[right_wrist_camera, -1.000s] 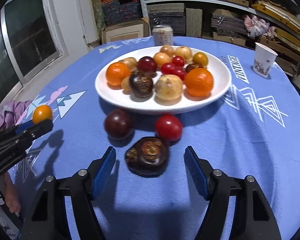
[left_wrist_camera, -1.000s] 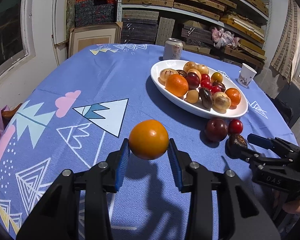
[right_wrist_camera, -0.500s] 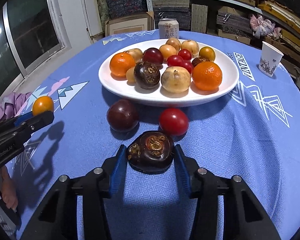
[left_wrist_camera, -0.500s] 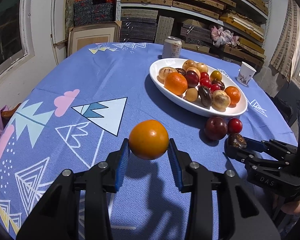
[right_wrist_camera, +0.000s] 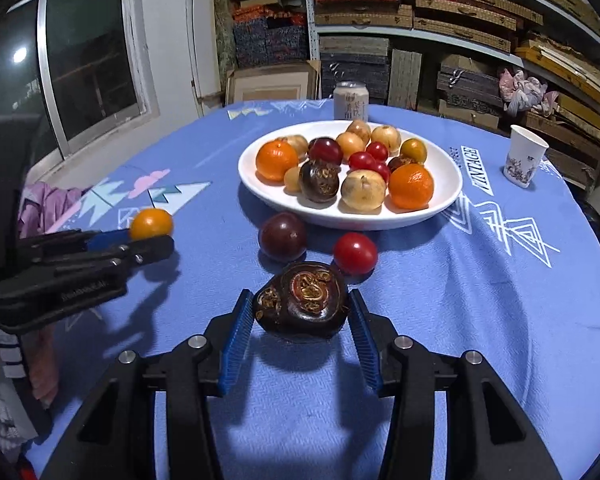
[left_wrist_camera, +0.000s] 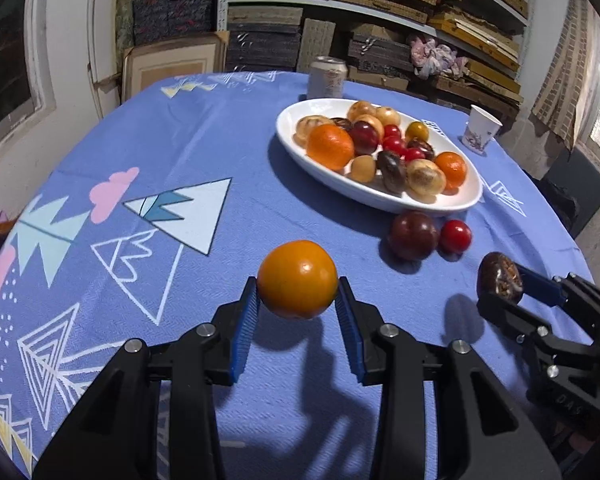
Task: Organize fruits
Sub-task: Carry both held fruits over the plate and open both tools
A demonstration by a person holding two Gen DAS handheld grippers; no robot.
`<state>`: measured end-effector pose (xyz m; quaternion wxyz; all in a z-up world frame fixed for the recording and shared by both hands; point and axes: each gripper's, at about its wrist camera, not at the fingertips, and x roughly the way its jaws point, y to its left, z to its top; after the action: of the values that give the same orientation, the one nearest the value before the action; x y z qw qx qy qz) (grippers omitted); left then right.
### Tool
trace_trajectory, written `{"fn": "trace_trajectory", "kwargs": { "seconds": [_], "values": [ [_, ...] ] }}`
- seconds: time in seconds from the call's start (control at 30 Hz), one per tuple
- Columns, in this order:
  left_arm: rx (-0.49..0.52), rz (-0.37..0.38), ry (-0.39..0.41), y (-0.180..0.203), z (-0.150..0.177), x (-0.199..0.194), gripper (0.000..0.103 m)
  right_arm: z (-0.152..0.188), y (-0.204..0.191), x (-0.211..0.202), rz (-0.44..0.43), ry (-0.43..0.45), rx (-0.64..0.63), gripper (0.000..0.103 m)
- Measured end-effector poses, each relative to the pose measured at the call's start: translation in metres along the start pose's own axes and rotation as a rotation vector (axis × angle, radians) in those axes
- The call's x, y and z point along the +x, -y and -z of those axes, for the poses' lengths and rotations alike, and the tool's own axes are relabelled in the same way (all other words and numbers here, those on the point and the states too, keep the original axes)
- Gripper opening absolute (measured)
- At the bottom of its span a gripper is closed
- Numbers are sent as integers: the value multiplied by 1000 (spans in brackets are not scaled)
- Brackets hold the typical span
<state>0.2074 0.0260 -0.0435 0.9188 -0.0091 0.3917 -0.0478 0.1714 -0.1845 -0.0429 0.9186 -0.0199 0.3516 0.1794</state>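
The left tool (left_wrist_camera: 297,308) clenches an orange fruit (left_wrist_camera: 297,278) above the counter (left_wrist_camera: 220,128). The right tool (right_wrist_camera: 300,314) grips a dark wrinkled fruit (right_wrist_camera: 302,304), lifted near the white plate (right_wrist_camera: 448,196).

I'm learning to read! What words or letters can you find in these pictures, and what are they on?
"D A S": raised letters on the right gripper's black body, seen from the left wrist.
Mirrored capitals on the blue tablecloth beside the white plate: not surely readable.
Raised lettering on the left gripper's body: too blurred.
Print on the drink can: too small.
The paper cup shows only a pattern.
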Motion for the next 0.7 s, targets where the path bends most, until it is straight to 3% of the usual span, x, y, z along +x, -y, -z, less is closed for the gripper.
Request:
{"fn": "trace_trajectory", "kwargs": {
  "seconds": [0.2, 0.47, 0.6, 0.7],
  "values": [
    [26, 55, 41, 17, -35, -24, 38, -32, 21, -32, -22, 54, 44, 49],
    [50, -2, 210, 30, -146, -50, 38, -134, 61, -83, -10, 227, 101, 49],
    [38, -10, 247, 36, -189, -37, 38, -173, 75, -74, 19, 241, 96, 49],
    [27, -17, 233, 40, -209, -9, 38, -184, 80, -39, 34, 199, 89, 49]
  ]
}}
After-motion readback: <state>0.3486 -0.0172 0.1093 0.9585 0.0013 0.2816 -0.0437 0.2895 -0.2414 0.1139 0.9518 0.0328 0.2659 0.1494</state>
